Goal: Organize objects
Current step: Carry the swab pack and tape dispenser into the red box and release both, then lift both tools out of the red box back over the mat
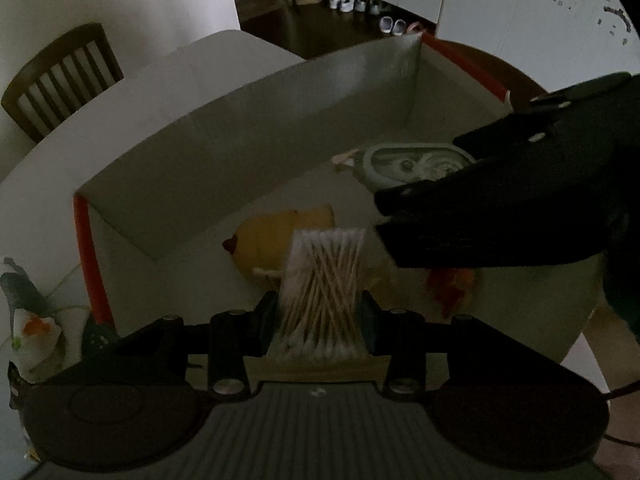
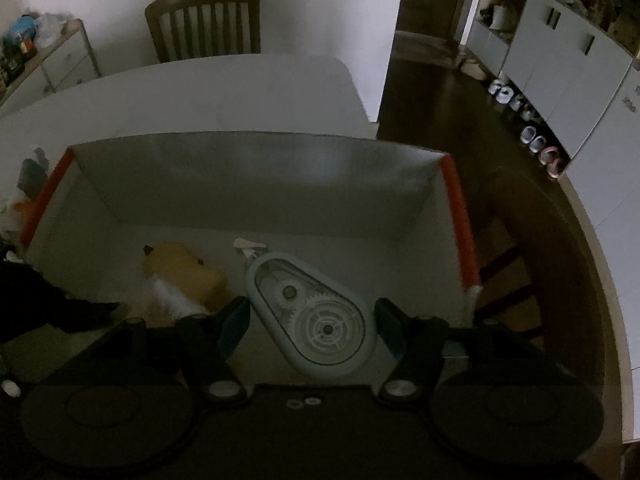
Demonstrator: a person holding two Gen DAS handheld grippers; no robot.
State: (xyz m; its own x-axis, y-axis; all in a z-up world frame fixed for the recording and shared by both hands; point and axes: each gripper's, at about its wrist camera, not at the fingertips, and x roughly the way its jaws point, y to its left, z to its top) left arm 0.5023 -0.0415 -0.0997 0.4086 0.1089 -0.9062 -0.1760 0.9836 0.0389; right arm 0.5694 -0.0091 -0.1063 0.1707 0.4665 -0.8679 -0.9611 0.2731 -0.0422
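Note:
My left gripper (image 1: 320,308) is shut on a clear pack of cotton swabs (image 1: 322,292) and holds it over the inside of a white cardboard box (image 1: 224,128) with red-orange edges. A yellow plush toy (image 1: 276,236) lies on the box floor just beyond the swabs. My right gripper (image 2: 310,322) is open, its fingers (image 2: 234,326) on either side of a pale teardrop-shaped correction tape dispenser (image 2: 310,316) that lies on the box floor. The right gripper shows as a dark shape (image 1: 500,208) in the left wrist view, above the dispenser (image 1: 412,166).
The box stands on a white table (image 2: 224,92). A wooden chair (image 2: 204,22) stands at the far side. A flower-patterned item (image 1: 36,320) lies left of the box. An orange-red item (image 1: 452,288) lies in the box under the right gripper. Dark floor and shoes (image 2: 532,136) are at right.

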